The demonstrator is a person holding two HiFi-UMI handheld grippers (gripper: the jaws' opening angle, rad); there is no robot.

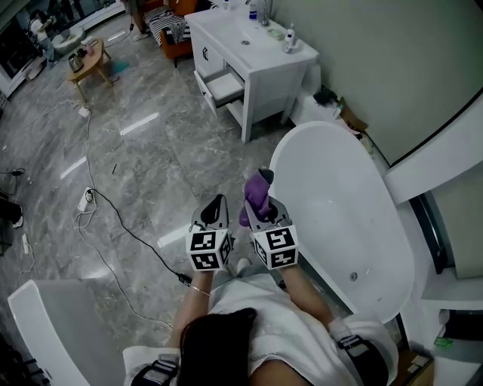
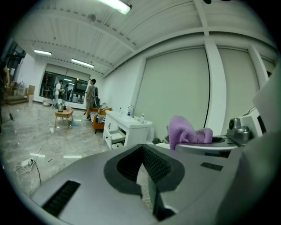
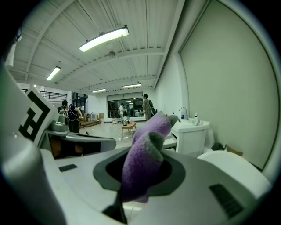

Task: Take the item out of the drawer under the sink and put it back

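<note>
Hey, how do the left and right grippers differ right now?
The right gripper clamps a purple cloth; the left gripper holds nothing, its jaws shut together. The right gripper sits beside the bathtub; the left gripper is over the floor. Both carry marker cubes.

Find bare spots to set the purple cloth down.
Open drawer looks bare. Vanity top is free at its left end; bottles crowd the right corner. Floor between vanity and bathtub is open; power strip lies further left.
</note>
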